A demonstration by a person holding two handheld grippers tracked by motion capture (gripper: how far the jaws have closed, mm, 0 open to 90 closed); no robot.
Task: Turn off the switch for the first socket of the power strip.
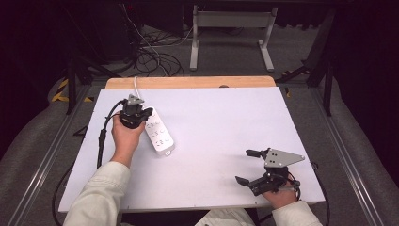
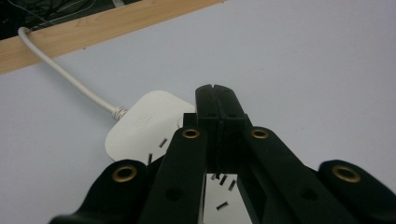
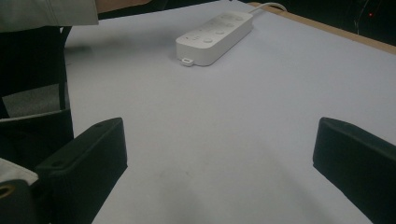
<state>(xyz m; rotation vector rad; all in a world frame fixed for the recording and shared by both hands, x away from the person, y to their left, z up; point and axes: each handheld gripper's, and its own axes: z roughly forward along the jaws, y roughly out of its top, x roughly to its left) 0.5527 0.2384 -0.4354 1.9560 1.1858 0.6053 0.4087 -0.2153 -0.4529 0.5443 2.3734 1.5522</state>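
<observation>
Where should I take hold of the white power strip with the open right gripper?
Probably across the power strip at its near end, coming down from above with the right gripper: it lies flat, its long sides look narrow enough for the open jaws, and the left gripper crowds the cord end.

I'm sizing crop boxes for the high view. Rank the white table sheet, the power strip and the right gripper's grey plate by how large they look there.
1. White table sheet, by far the largest.
2. Power strip.
3. Grey plate on the right gripper; close to the power strip and nearer the camera, so this order is unsure.
</observation>
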